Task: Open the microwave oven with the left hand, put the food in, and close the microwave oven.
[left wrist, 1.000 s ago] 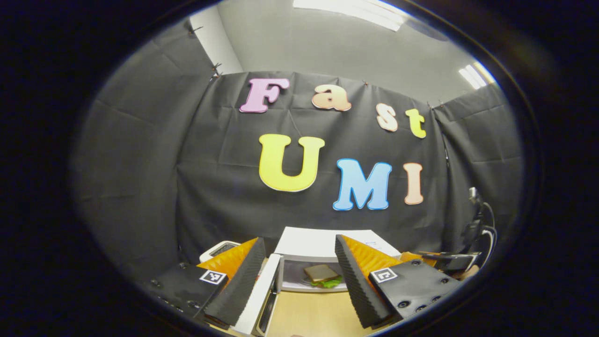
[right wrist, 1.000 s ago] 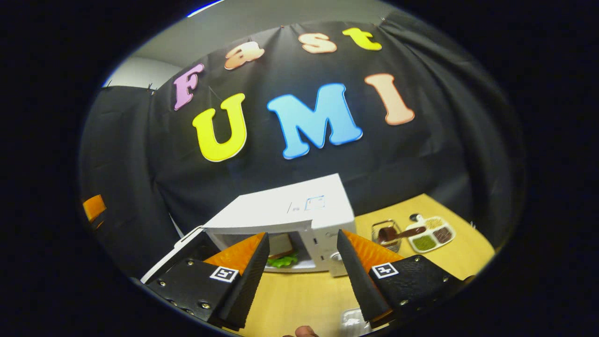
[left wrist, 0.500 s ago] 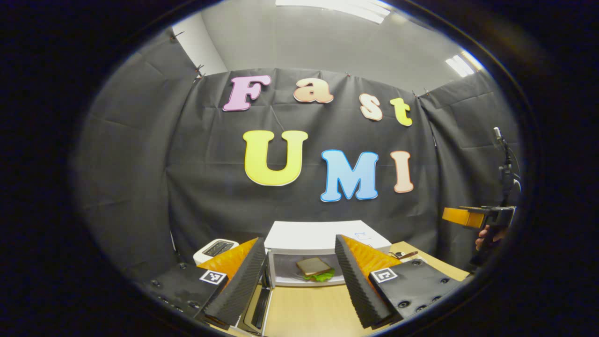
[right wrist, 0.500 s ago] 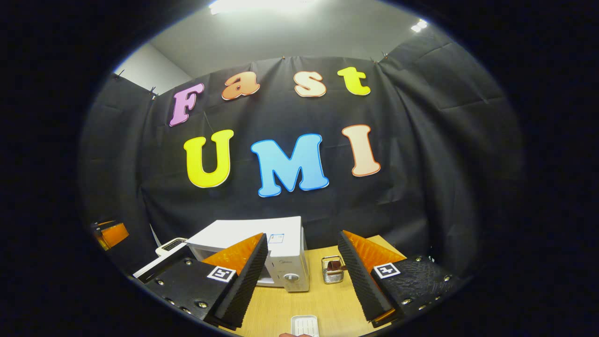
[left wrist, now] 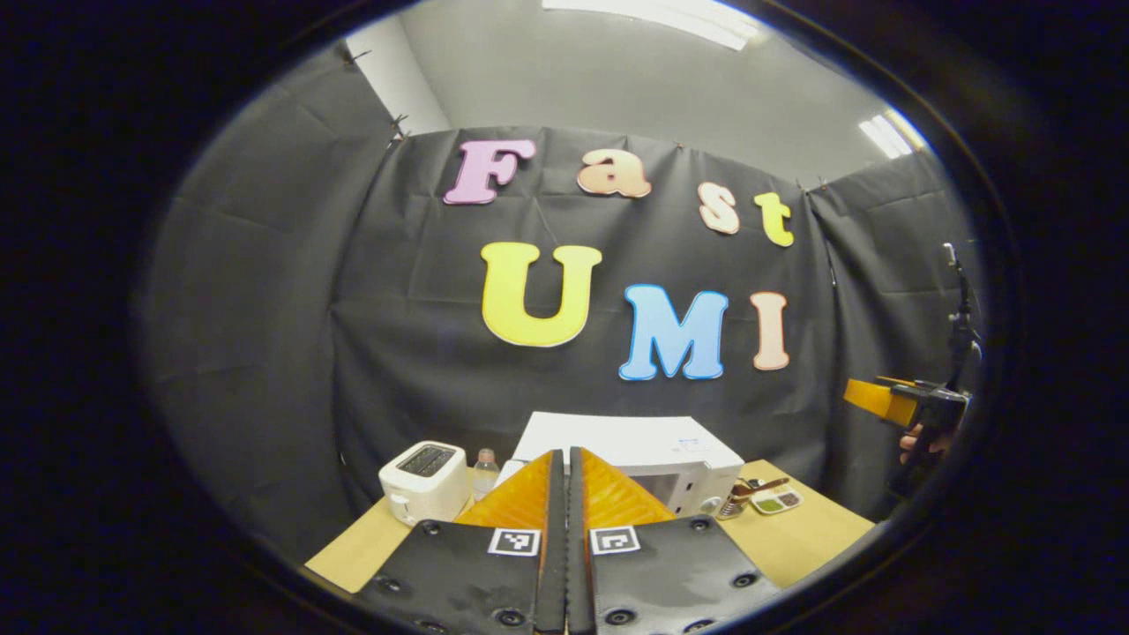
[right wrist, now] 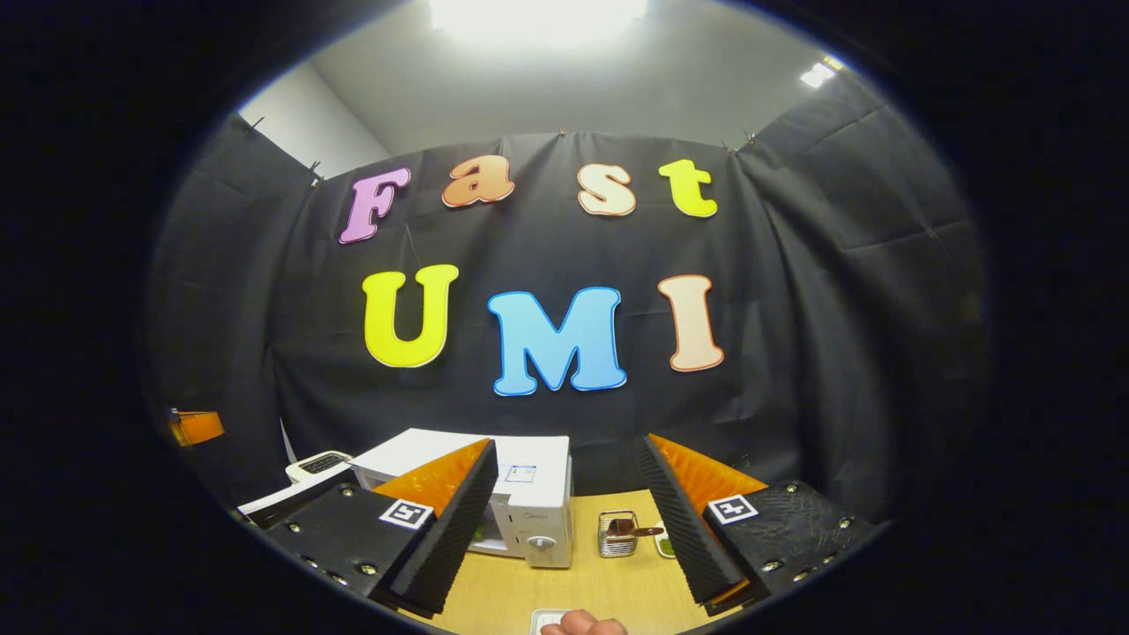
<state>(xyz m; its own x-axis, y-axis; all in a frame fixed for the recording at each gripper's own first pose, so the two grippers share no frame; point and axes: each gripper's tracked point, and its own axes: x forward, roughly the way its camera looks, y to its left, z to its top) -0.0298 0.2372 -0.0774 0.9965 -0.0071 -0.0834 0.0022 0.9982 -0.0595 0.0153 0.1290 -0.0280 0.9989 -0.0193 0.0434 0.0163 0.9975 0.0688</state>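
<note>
Both grippers off the microwave (left wrist: 657, 450), my left gripper (left wrist: 565, 459) now closed empty (was wide), right gripper (right wrist: 569, 463) still wide.

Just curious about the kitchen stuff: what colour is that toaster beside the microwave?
White, or cream; the toaster shows best in the left gripper view.

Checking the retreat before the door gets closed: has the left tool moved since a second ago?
Yes. The left tool has pulled back from the microwave, which now looks farther off, and its fingers have shut.
</note>
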